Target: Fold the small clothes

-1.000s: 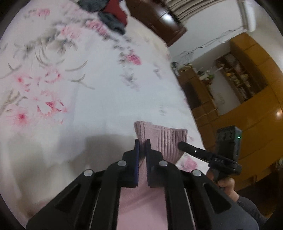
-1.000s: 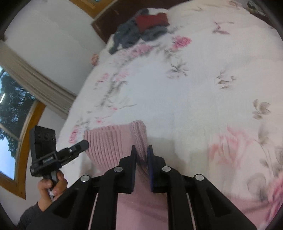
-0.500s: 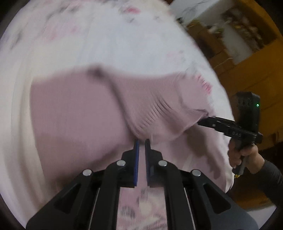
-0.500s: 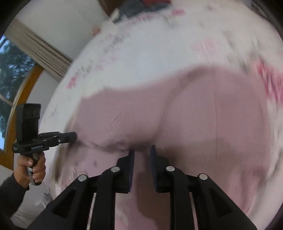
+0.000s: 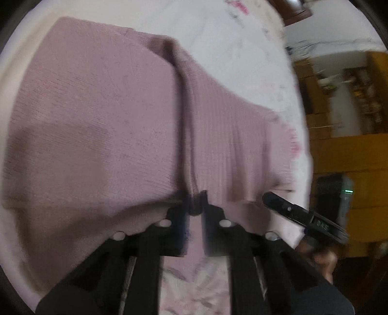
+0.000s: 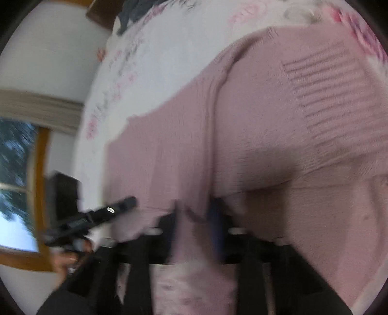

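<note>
A pink knit sweater [image 5: 97, 109] lies folded over itself on the floral bedspread [image 5: 230, 48], with a ribbed band on its right part. My left gripper [image 5: 195, 206] is shut on the sweater's near edge, a dark fold pinched between its fingers. In the right wrist view the sweater [image 6: 266, 121] fills the middle. My right gripper [image 6: 194, 213] stands with its fingers apart, and cloth still hangs between them. Each view shows the other gripper from the side: the right one [image 5: 303, 218] and the left one [image 6: 97, 218], each held by a hand. Both views are blurred.
Yellow wooden cabinets [image 5: 351, 150] stand beyond the bed's right edge. A window with a wooden frame [image 6: 41, 184] and a curtain [image 6: 36, 109] lie to the left. A dark pile of clothes [image 6: 135, 9] sits at the bed's far end.
Both grippers have carried the sweater's edge over and down, so it now lies folded on itself. The right gripper's fingers have spread wider; the left has stayed pinched on the cloth.
</note>
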Motion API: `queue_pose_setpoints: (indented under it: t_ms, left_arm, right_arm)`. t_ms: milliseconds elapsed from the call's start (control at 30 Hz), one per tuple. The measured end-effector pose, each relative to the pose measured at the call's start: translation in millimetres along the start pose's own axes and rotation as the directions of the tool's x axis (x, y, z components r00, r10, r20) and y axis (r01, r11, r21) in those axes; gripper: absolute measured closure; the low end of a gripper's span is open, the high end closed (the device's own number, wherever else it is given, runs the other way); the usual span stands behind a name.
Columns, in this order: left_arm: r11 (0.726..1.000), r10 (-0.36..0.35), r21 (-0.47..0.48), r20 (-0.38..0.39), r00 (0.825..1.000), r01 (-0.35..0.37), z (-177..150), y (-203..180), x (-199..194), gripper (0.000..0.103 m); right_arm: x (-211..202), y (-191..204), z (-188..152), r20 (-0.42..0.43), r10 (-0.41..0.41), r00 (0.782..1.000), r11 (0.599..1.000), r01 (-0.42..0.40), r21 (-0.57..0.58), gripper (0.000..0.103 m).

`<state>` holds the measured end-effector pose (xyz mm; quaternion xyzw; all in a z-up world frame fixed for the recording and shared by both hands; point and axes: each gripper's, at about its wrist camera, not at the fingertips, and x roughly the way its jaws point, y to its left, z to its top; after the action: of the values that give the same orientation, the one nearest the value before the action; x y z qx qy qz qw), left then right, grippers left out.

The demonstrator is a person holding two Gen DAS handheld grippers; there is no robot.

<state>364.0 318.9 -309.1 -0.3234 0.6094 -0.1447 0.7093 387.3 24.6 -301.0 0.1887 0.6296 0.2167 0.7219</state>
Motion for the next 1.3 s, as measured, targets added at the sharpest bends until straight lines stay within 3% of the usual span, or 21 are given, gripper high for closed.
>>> queue_pose_setpoints:
  t_ms: [100, 200, 300, 333, 400, 467, 533, 567, 600, 633, 667, 700, 733, 767, 800, 833, 900, 967, 1033, 1133, 1300]
  left_arm:
    - [0.998, 0.057, 0.008, 0.008, 0.998, -0.057, 2, -2, -3, 0.098]
    - [0.995, 0.076, 0.062, 0.006, 0.997, -0.076, 0, -9, -16, 0.095]
    - [0.978, 0.169, 0.106, 0.099, 0.981, -0.179, 0, -20, -43, 0.086]
    - [0.982, 0.144, 0.100, 0.135, 0.980, -0.158, -1, -23, -55, 0.084]
    - [0.995, 0.030, 0.088, 0.156, 0.987, -0.044, 0, -28, -64, 0.084]
    - [0.993, -0.049, 0.113, 0.129, 0.990, 0.035, 0, -35, -55, 0.083]
    - [0.994, -0.043, 0.107, 0.069, 0.997, 0.036, 3, -36, -28, 0.083]
    - [0.995, -0.029, 0.101, 0.047, 0.998, 0.024, 4, -32, -19, 0.082]
    - [0.996, 0.029, 0.087, 0.020, 0.999, -0.031, 6, -23, -6, 0.086]
    - [0.997, 0.042, 0.065, -0.003, 0.999, -0.041, 7, -13, 2, 0.086]
    - [0.999, 0.005, 0.040, -0.011, 1.000, -0.004, 8, -6, 1, 0.086]
    - [1.000, -0.015, 0.026, -0.007, 1.000, 0.015, 7, -3, -6, 0.078]
    - [0.999, -0.030, 0.026, 0.005, 1.000, 0.030, 6, -3, -15, 0.070]
    - [0.998, -0.053, 0.040, 0.028, 0.998, 0.052, 2, -4, -28, 0.052]
    - [0.996, -0.076, 0.062, 0.059, 0.995, 0.072, -5, -6, -47, 0.042]
    - [0.993, -0.099, 0.080, 0.083, 0.992, 0.092, -16, -6, -67, 0.039]
    - [0.987, -0.133, 0.104, 0.116, 0.984, 0.121, -61, 9, -113, 0.022]
    - [0.990, -0.112, 0.099, 0.112, 0.987, 0.102, -98, 25, -130, 0.020]
    - [0.994, -0.086, 0.076, 0.086, 0.993, 0.079, -143, 51, -143, 0.020]
    - [0.996, -0.094, 0.014, 0.050, 0.994, 0.093, -200, 80, -152, 0.020]
    - [0.995, -0.078, -0.058, -0.005, 0.997, 0.077, -256, 108, -144, 0.020]
  right_arm:
    - [1, -14, -3, -0.003, -0.047, 0.999, 0.999, 0.047, 0.011, 0.091]
    - [-8, -10, -6, 0.003, -0.004, 1.000, 1.000, 0.005, -0.028, 0.087]
    - [-36, 4, -8, 0.098, -0.012, 0.995, 0.997, 0.020, -0.074, 0.084]
    - [-41, 8, -8, 0.122, -0.006, 0.992, 0.996, 0.016, -0.083, 0.084]
    - [-42, 17, -6, 0.143, 0.033, 0.989, 0.996, -0.020, -0.092, 0.084]
    - [-22, 20, -4, 0.089, 0.044, 0.995, 0.996, -0.037, -0.083, 0.084]
    - [-2, 14, -4, 0.036, 0.024, 0.999, 0.998, -0.022, -0.056, 0.087]
    - [5, 8, -4, 0.030, -0.011, 0.999, 0.999, 0.012, -0.052, 0.097]
    - [8, 2, -4, 0.025, -0.015, 1.000, 0.999, 0.016, -0.046, 0.099]
    - [6, -4, -5, 0.021, 0.002, 1.000, 1.000, -0.001, -0.025, 0.101]
    - [1, -8, -6, 0.021, 0.021, 1.000, 1.000, -0.021, -0.011, 0.094]
    - [-9, -9, -9, 0.028, 0.045, 0.999, 0.999, -0.045, -0.011, 0.088]
    - [-23, -10, -12, 0.038, 0.069, 0.997, 0.997, -0.068, -0.025, 0.070]
    - [-42, -11, -20, 0.056, 0.088, 0.995, 0.995, -0.086, -0.046, 0.055]
    - [-59, -15, -28, 0.071, 0.101, 0.992, 0.993, -0.096, -0.062, 0.052]
    - [-80, -25, -42, 0.075, 0.104, 0.992, 0.993, -0.098, -0.072, 0.051]
    - [-103, -48, -65, 0.069, 0.075, 0.995, 0.996, -0.072, -0.050, 0.051]
    - [-126, -87, -106, 0.056, -0.006, 0.998, 1.000, 0.006, -0.008, 0.050]
    - [-142, -119, -145, 0.035, -0.023, 0.999, 0.999, 0.021, 0.050, 0.050]
    - [-153, -147, -196, 0.004, 0.019, 1.000, 0.992, -0.020, 0.127, 0.050]
    - [-160, -156, -254, 0.005, 0.099, 0.995, 0.979, -0.098, 0.179, 0.048]
